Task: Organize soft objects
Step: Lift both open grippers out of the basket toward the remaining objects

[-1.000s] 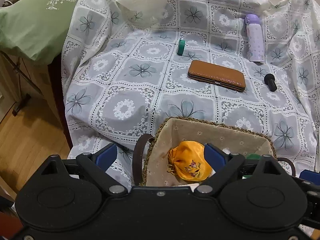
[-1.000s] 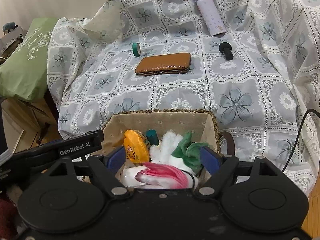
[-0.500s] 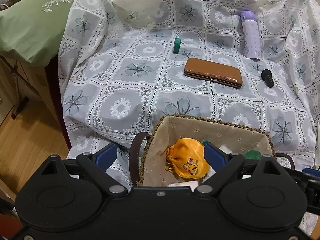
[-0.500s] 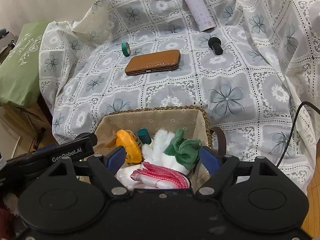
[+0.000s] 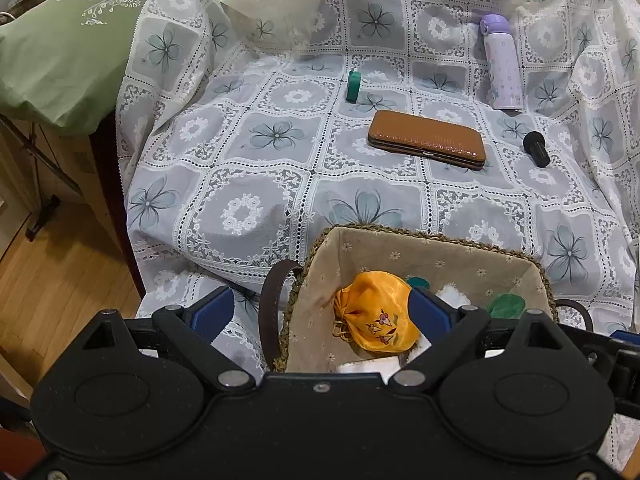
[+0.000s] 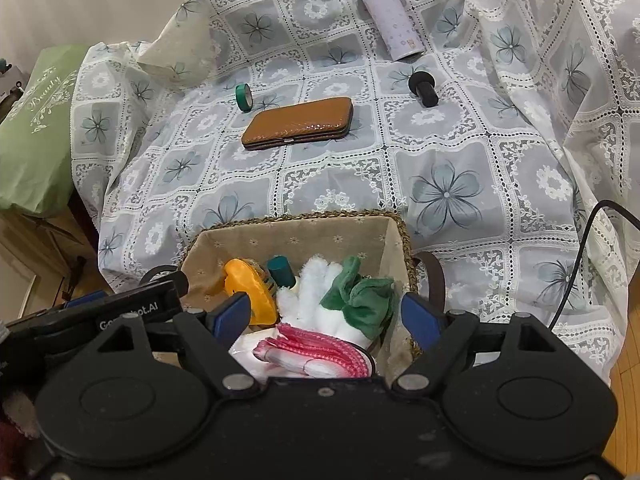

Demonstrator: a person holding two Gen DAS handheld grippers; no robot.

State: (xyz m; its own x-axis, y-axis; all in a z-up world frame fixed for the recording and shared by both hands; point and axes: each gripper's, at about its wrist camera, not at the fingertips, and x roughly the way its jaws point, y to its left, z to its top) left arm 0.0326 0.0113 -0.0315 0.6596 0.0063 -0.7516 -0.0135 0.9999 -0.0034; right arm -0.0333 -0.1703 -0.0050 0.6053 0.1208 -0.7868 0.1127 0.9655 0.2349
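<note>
A woven basket (image 5: pixel 420 236) with a beige liner stands at the near edge of the lace cloth. It holds an orange embroidered pouch (image 5: pixel 376 312), a white plush toy with a green bow (image 6: pixel 316 296), a pink-striped cloth (image 6: pixel 316 350) and a teal cylinder (image 6: pixel 282 272). My left gripper (image 5: pixel 320 312) is open, one finger outside the basket's left handle and the other over the pouch. My right gripper (image 6: pixel 326 314) is open above the basket (image 6: pixel 300 216), with the plush and pink cloth between its fingers, untouched. The pouch (image 6: pixel 248 284) lies beside its left finger.
On the cloth beyond the basket lie a brown case (image 5: pixel 428 144), a green tape roll (image 5: pixel 353 86), a purple bottle (image 5: pixel 502 64) and a black cylinder (image 5: pixel 536 148). A green pillow (image 5: pixel 68 40) sits far left above wooden floor. A black cable (image 6: pixel 592 240) hangs at right.
Both views have drifted slightly. The grippers stay over the basket with the same jaw width.
</note>
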